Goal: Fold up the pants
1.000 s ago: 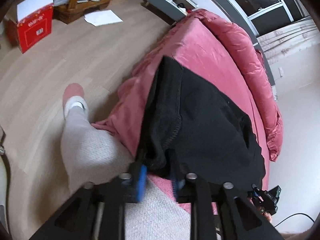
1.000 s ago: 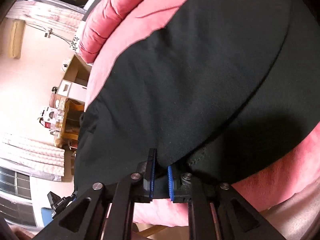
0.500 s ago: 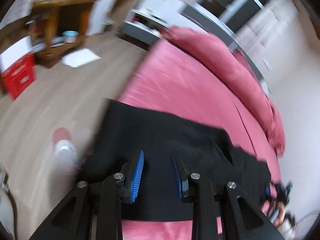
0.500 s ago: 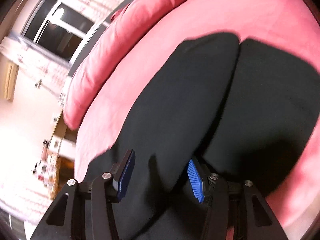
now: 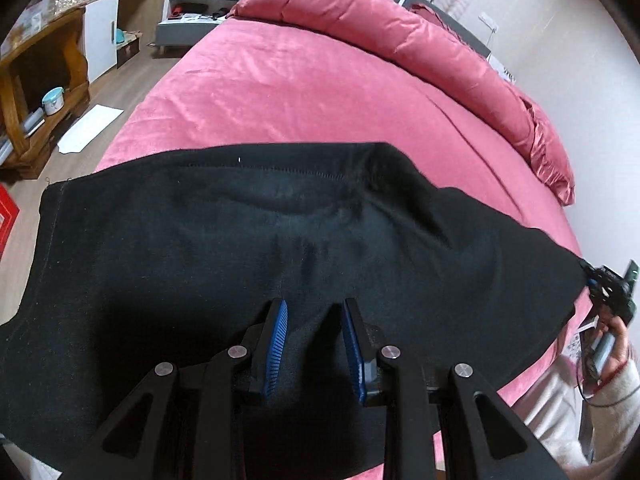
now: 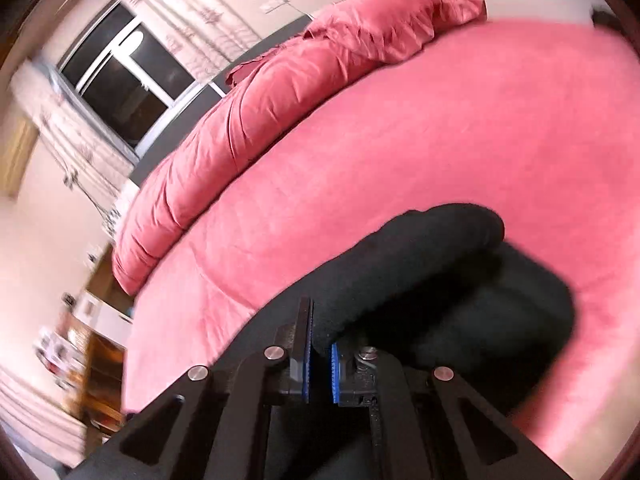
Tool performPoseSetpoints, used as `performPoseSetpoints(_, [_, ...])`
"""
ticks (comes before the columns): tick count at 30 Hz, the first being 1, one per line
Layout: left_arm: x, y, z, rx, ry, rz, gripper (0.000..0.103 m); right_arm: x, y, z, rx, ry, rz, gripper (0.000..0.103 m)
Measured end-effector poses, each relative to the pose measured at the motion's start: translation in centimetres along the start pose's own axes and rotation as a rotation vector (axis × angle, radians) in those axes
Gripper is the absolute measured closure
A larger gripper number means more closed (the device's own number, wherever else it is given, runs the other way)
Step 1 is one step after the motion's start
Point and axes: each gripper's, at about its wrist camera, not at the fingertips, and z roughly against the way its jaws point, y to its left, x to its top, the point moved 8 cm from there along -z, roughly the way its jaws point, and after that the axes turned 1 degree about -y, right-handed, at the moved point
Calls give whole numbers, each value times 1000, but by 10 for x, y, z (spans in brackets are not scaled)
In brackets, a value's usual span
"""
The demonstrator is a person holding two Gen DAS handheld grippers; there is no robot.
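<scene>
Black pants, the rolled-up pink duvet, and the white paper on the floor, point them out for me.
black pants (image 5: 200,248): left wrist view, flat cloth left of the crease.
rolled-up pink duvet (image 5: 384,32): left wrist view, top of the roll.
white paper (image 5: 90,126): left wrist view, middle of the sheet.

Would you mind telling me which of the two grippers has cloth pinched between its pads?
The right gripper: its jaws are closing on a fold of the pants. The left gripper stands open above the pants, gripping nothing.

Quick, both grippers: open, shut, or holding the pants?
Left gripper: open, pads apart over the black pants, gripping nothing.
Right gripper: jaws closing on a fold of the black pants.
</scene>
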Motion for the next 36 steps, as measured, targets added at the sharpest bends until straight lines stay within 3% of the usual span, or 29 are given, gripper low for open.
performPoseSetpoints(5, [-7,1,-3,-11,26,-14,76,-35,-42,7,-90,92,-62,96])
performPoseSetpoints(7, [-9,-1,-3,-2,28,-32,76,-53,-65,0,-85,142,-157,96])
performPoseSetpoints(11, [-17,-4,-3,7,37,-54,76,-61,-81,-7,-75,140,-211,95])
performPoseSetpoints(14, [-17,-7,2,1,34,-40,76,-53,-80,5,-103,86,-236,83])
performPoseSetpoints(16, [-15,-12,6,-9,18,-27,76,-43,-85,26,-208,34,-206,81])
performPoseSetpoints(18, [-10,-18,10,-23,-11,-21,76,-31,-75,45,-306,-45,-120,78])
performPoseSetpoints(20, [-4,-25,11,-29,-33,-34,76,-23,-49,57,-293,-96,-14,78])
performPoseSetpoints(23, [1,-37,2,-30,-31,-66,76,-30,21,47,-168,-71,198,78])
performPoseSetpoints(26, [4,-46,-11,-21,-28,-84,74,-70,102,13,54,78,347,75])
performPoseSetpoints(30, [5,-46,-25,0,-21,-92,71,-158,215,-38,320,321,531,74])
performPoseSetpoints(34, [2,-49,-22,13,-30,-108,71,-223,299,-76,439,449,671,74])
performPoseSetpoints(36, [3,-47,-20,12,-37,-98,71,-243,335,-92,479,470,732,74])
